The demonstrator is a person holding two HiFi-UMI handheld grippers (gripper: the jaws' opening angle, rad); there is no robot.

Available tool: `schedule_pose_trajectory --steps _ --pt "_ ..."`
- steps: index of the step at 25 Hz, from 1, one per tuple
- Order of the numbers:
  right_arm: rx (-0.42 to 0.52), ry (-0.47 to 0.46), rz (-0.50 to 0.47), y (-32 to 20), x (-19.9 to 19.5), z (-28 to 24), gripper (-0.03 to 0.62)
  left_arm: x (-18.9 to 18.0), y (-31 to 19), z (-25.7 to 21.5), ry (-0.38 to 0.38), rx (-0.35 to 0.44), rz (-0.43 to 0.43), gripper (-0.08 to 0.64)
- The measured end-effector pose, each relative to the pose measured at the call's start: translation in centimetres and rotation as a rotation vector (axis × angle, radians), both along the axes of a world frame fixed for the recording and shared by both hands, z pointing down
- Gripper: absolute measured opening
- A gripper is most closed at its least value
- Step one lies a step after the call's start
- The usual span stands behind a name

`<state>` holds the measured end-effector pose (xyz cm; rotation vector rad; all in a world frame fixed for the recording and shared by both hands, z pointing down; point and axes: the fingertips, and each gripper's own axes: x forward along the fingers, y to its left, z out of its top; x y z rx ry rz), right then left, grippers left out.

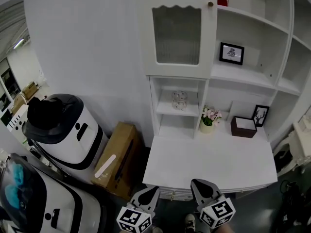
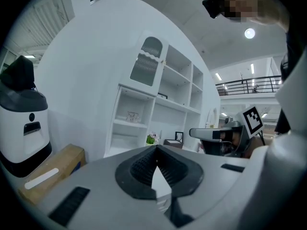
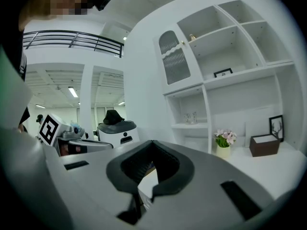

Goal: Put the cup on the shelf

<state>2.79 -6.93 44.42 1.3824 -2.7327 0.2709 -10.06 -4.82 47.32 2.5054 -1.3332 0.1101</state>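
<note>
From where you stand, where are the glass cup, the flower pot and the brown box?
glass cup (image 1: 179,100), head view, middle of its body.
flower pot (image 1: 206,126), head view, the pot's front below the blooms.
brown box (image 1: 243,128), head view, its front wall.

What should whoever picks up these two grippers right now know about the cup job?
Left gripper: shut, empty, held low at the near edge of the desk.
Right gripper: shut, empty, beside the left one.
Cup: clear glass, upright on the small shelf in the narrow compartment, up and left of the flower pot.
Done: the cup appears to be on the shelf already.
Left: probably nothing, only a check that the cup sits steady.
</note>
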Motion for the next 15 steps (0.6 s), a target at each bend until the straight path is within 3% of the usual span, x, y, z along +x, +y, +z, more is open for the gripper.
schedule_pose_trajectory --steps 15 --pt "-0.003 0.002 0.058 4.7 -3.4 0.7 0.002 -3.0 4.2 0.6 0.0 0.002 0.074 0.005"
